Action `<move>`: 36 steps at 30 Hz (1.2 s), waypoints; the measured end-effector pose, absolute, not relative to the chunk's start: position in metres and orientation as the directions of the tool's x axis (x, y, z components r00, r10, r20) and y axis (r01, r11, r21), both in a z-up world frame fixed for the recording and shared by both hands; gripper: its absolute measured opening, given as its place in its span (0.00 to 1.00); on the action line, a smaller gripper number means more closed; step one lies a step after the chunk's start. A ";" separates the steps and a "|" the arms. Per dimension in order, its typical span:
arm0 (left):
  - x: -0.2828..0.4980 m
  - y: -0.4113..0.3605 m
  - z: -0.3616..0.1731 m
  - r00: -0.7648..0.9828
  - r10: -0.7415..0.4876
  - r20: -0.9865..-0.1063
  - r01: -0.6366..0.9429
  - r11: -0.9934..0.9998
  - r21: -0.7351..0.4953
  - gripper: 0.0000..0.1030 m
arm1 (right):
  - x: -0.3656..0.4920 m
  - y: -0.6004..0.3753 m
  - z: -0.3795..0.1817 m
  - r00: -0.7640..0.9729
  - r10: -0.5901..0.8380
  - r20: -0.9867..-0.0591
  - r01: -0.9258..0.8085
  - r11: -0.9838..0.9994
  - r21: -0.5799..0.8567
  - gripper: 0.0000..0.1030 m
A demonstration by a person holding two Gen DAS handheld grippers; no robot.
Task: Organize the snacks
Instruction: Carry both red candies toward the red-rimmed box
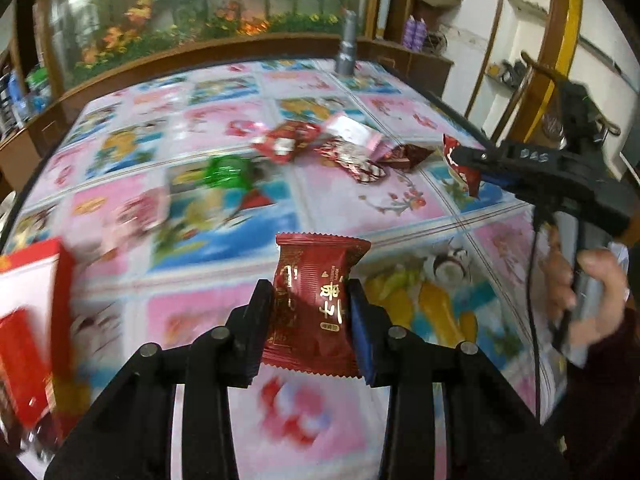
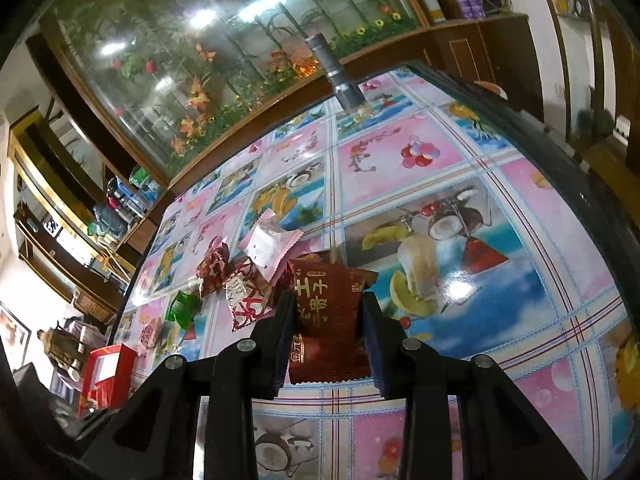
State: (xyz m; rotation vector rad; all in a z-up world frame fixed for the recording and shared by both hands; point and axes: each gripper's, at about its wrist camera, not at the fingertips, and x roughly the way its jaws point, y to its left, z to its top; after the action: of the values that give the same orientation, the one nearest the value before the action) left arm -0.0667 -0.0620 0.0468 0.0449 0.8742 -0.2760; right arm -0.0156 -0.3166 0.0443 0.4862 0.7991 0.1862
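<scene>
Left gripper (image 1: 311,314): fingers clamped on a red snack packet (image 1: 316,304).
Right gripper (image 2: 329,332): fingers clamped on a brown snack packet (image 2: 330,312).
Surface (image 2: 500,200): loose snacks (image 2: 240,280).

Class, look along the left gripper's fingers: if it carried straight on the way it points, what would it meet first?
Probably the bare patterned tablecloth. The left gripper, holding a dark red snack packet, points down at it, short of the snack pile. Depth is unclear.

The counter (image 2: 520,240) wears a glossy, smooth plastic cloth that throws back lamp glare. The snack packet (image 1: 316,300) is shiny crinkled foil film with gold print. The far flashlight (image 2: 340,76) looks like matt grey metal. The left-hand red box (image 2: 108,372) appears to be cardboard.
</scene>
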 end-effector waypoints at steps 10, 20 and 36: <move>-0.112 0.019 0.074 0.702 -0.148 -0.696 0.123 0.989 -0.086 0.34 | -0.021 -0.287 0.052 0.713 0.345 -0.611 -0.049 0.894 0.446 0.33; -0.143 0.117 0.113 0.796 0.036 -0.604 -0.099 0.992 -0.072 0.34 | -0.031 -0.174 0.061 0.621 0.605 -0.498 -0.257 0.758 0.600 0.32; -0.180 0.192 0.116 0.809 0.163 -0.565 -0.256 0.962 -0.090 0.34 | -0.065 -0.028 0.070 0.417 0.803 -0.427 -0.514 0.595 0.618 0.32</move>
State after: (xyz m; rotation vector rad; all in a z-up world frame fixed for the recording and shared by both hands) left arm -0.1800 0.1924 0.1157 -0.1648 0.5875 0.2251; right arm -0.0654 -0.0279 0.0696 0.4272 0.7670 0.8585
